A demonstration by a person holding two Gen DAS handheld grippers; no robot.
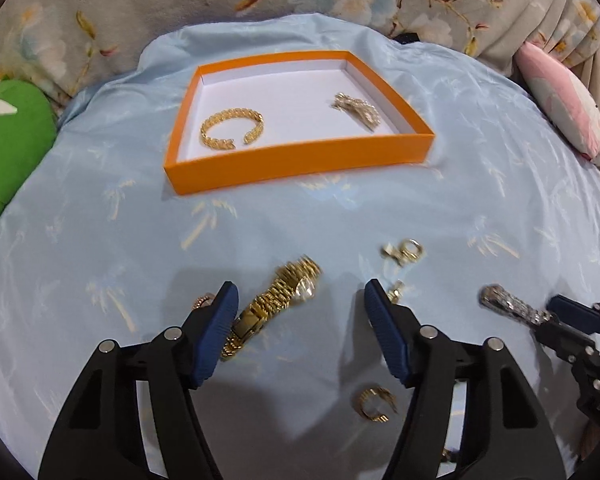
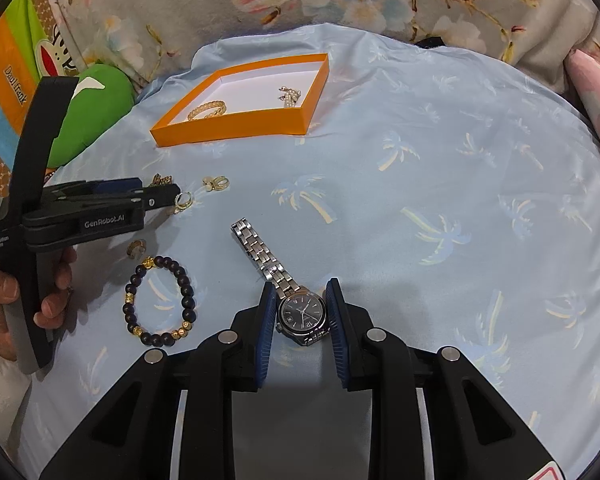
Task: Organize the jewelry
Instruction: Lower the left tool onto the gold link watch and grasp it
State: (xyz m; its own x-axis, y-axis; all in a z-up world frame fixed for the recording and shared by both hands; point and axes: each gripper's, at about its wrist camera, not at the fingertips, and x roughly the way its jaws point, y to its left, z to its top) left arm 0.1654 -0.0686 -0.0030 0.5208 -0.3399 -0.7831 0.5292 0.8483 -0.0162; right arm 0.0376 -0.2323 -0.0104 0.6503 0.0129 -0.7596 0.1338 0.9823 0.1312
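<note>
Surface: a pale blue cloth [image 2: 440, 168] with palm prints carried everything; what lay beneath it could not be told.
Left gripper [image 1: 298, 330]: jaws spread wide, pointed toward the cloth's far edge, low over the gold watch [image 1: 276, 306], holding nothing; the watch lay between the 2 blue pads, its clasp end touching or just beside the left pad.
Left hand [image 2: 24, 304]: wrapped around the black handle at the cloth's left edge, with the gripper body held roughly level.
Right gripper [image 2: 300, 328]: jaws part-open, straddling the dark dial of the silver watch [image 2: 300, 314]; whether the pads touched the case could not be told.
Silver watch strap: stretched away toward the far-left over the cloth.
Orange box [image 1: 300, 156]: near the far edge, holding a gold cuff bracelet [image 1: 232, 130] at its left and a pearly piece [image 1: 358, 110] at its right.
Beaded bracelet [image 2: 160, 300]: dark beads with gold spacers, near the left edge, just beside the left hand.
Small gold pieces: a ring [image 1: 374, 404] and earrings [image 1: 404, 252] lay loose around the left gripper.
</note>
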